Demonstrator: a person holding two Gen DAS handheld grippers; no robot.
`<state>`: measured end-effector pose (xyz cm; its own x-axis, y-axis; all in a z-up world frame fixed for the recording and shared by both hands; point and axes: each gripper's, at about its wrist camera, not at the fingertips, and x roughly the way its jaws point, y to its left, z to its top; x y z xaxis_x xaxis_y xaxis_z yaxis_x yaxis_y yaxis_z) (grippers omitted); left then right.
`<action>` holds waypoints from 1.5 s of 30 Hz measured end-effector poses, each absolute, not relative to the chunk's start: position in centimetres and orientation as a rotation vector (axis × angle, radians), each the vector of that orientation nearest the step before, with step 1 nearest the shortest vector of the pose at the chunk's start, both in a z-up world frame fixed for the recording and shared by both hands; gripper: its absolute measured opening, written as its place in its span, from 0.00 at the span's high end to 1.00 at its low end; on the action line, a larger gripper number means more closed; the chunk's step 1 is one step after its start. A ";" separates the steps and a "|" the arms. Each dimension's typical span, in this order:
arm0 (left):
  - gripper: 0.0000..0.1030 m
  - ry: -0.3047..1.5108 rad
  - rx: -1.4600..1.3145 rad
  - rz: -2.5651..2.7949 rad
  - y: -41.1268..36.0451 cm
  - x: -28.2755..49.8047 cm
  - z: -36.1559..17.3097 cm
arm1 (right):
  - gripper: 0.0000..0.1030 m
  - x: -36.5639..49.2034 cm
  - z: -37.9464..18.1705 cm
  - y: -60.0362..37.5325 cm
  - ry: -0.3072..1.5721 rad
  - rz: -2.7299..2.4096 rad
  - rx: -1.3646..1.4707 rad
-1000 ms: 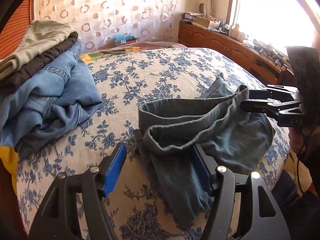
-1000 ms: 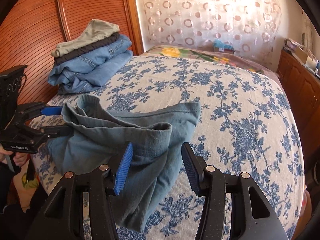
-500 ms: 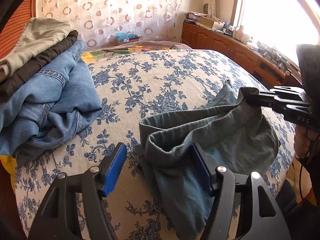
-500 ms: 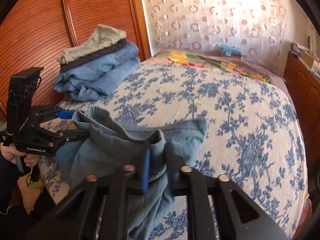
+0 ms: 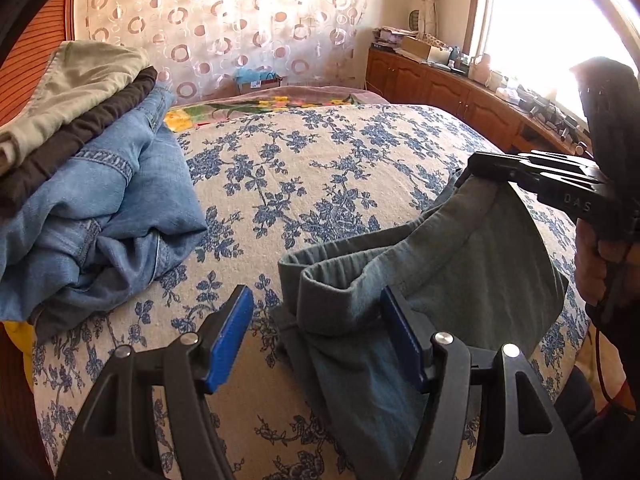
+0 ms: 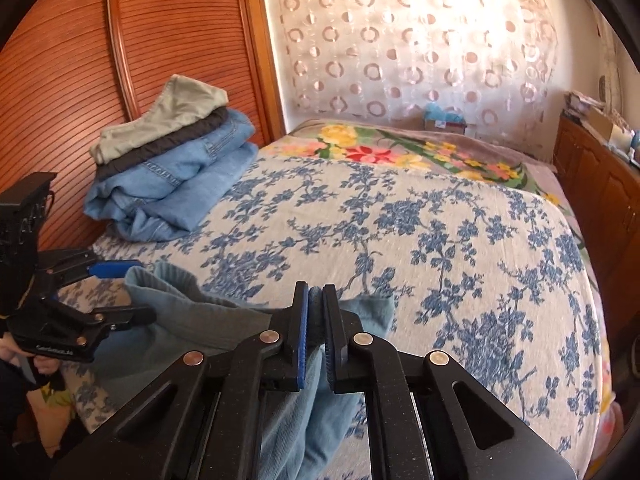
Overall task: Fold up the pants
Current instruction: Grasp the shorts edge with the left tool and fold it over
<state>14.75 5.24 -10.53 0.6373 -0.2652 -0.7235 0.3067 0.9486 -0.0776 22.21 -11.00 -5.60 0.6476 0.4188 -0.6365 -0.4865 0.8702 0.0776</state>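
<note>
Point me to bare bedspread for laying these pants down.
Free: the blue-floral bedspread between the grey-green pants and the flowered blanket. Crowded: the folded clothes stack by the wooden panel, and the near edge under both grippers.

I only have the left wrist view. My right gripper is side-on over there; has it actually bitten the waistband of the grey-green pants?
Observer: Yes. The right wrist view shows the right gripper shut on the grey-green pants, fabric pinched between its blue pads.
Operator: And how does my left one look from that side?
Observer: The left gripper is open, with a raised fold of the pants between its fingers.
Operator: What is behind the pile of folded pants?
Observer: The pile of folded pants lies against a brown slatted wooden panel.
</note>
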 end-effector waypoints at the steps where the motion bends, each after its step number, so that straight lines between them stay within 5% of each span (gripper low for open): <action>1: 0.48 0.814 0.052 -0.333 5.2 14.8 -10.5 | 0.96 22.3 -5.6 -11.0 0.691 0.508 -0.108; 8: 0.83 0.808 0.036 -0.359 5.0 15.2 -10.4 | 0.95 22.1 -6.4 -11.2 0.705 0.479 -0.127; 14: 0.91 0.770 -0.004 -0.329 5.7 15.2 -9.7 | 0.76 21.4 -6.4 -11.9 0.712 0.474 -0.110; 31: 0.91 0.773 -0.001 -0.284 5.9 15.8 -9.8 | 0.68 21.2 -7.3 -11.8 0.784 0.528 -0.084; 34: 0.90 0.774 0.000 -0.286 5.8 15.8 -9.9 | 0.92 21.4 -7.2 -11.3 0.781 0.538 -0.102; 45: 0.85 0.782 -0.001 -0.278 5.9 15.7 -9.9 | 0.93 23.0 -6.6 -10.6 0.739 0.479 -0.123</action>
<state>15.74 5.92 -9.94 0.6753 -0.2472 -0.6949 0.2468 0.9636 -0.1029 23.00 -10.55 -6.65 0.6371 0.3762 -0.6728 -0.4611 0.8854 0.0585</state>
